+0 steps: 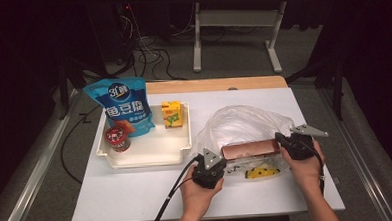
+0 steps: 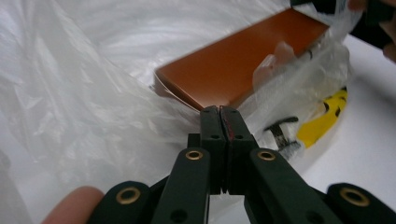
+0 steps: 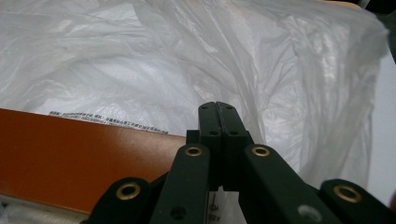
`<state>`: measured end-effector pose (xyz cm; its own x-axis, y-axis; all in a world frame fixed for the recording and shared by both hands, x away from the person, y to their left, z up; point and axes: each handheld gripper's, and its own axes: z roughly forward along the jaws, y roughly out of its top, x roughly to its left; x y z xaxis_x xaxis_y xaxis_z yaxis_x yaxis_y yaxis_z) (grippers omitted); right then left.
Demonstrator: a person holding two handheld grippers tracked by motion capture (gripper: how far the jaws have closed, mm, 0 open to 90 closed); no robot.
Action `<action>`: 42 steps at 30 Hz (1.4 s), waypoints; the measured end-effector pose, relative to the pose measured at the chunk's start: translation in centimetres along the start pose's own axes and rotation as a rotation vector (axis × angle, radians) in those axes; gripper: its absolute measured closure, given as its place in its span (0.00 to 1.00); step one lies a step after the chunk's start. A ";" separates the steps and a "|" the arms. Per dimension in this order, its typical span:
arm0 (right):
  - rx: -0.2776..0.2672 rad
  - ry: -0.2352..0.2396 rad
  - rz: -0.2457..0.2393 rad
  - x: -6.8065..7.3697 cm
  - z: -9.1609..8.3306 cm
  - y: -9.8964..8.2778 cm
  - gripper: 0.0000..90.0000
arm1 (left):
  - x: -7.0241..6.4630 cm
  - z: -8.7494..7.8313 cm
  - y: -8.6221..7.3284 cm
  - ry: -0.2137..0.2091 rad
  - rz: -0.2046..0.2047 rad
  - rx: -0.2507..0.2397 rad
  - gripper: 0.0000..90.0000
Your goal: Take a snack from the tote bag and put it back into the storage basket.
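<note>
The work in hand is the packing of things into a clear plastic bag [image 1: 244, 126], which lies on the white bench [image 1: 137, 193] to the right of the white tray [image 1: 151, 155]. A brown box [image 1: 250, 149] is already at the mouth of the bag, near its front edge, and the film covers part of it, so this piece seems to be mostly in. A yellow packet [image 1: 261, 172] lies just in front of the bag; I cannot tell if it is inside the film or only beside it.

The left tool [image 1: 210, 171] is at the left front corner of the bag. In the left gripper view its jaws are pressed together and the film [image 2: 93, 107] comes to their tips, so it seems to pinch the edge of the bag. The right tool [image 1: 291, 145] is at the right end of the bag. In the right gripper view its jaws are also clenched, with the film [image 3: 280, 93] bunched around the tips, so I judge it grips the bag too.

Left of the bag, three things wait in the tray: a blue pouch [image 1: 120, 106], a red can [image 1: 117, 138] and a small yellow carton [image 1: 171, 114]. As I judge it, the task is at an early stage: one box is packed, and these three are not yet moved.
</note>
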<state>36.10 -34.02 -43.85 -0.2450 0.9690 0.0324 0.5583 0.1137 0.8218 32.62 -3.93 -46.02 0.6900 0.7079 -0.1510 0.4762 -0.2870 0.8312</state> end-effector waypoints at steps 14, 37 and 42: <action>0.059 0.035 0.012 -1.6 1.2 -0.5 1.00 | 1.0 1.6 0.0 0.012 -0.065 0.034 1.00; 0.122 0.172 -0.096 0.5 -2.1 -2.6 0.98 | 2.0 4.1 0.4 0.018 -0.097 0.099 1.00; 0.006 0.249 -0.065 0.1 -2.8 -1.7 0.73 | 1.0 3.7 0.0 -0.013 -0.050 0.127 1.00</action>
<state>32.93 -34.69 -43.63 -0.4680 0.8756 0.1197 0.5395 0.1758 0.8234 35.33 -5.63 -48.11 0.6706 0.7149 -0.1981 0.5746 -0.3316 0.7482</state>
